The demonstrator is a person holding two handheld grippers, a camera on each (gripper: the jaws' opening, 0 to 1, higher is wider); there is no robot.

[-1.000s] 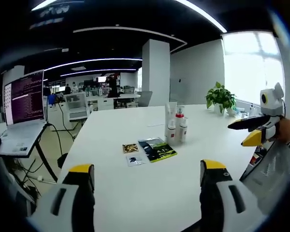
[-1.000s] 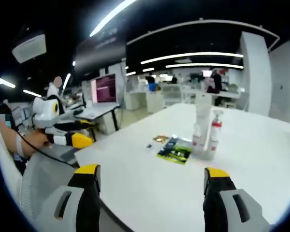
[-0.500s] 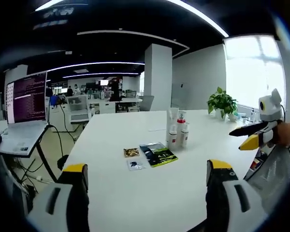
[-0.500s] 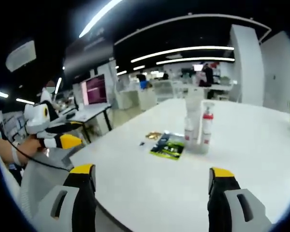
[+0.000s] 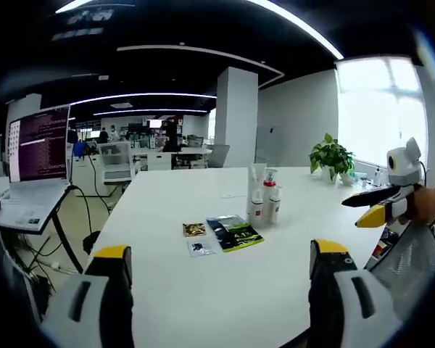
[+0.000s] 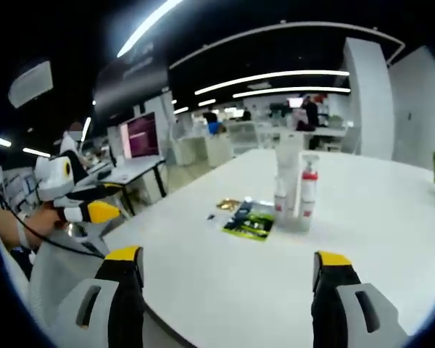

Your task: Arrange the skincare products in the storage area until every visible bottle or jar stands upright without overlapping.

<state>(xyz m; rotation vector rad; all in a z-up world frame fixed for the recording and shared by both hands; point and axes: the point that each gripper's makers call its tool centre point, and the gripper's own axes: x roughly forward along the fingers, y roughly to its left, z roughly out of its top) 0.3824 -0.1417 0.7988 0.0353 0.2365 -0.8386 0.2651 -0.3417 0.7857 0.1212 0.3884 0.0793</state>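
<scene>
Both views have steadied over the last half second; nothing on the tabletop (image 5: pixel 203 290) moved. Left tool (image 5: pixel 221 254) and right tool (image 6: pixel 228 257) spread wide, empty, well short of the bottles (image 5: pixel 264 199), clustered upright mid-tabletop beside flat sachets (image 5: pixel 234 232). Approach not begun.

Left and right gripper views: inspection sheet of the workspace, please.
Surface: large white table, mostly bare.
Job's things: cluster of white skincare bottles, one red-capped, all upright mid-table.
Clutter: dark green flat packet, small gold sachet and small clear sachet lying flat beside the bottles.
Grippers: left gripper and right gripper open, empty, short of the bottles.
Cables: black cables under the laptop stand.
Surroundings: open laptop, potted green plant, office desks.
</scene>
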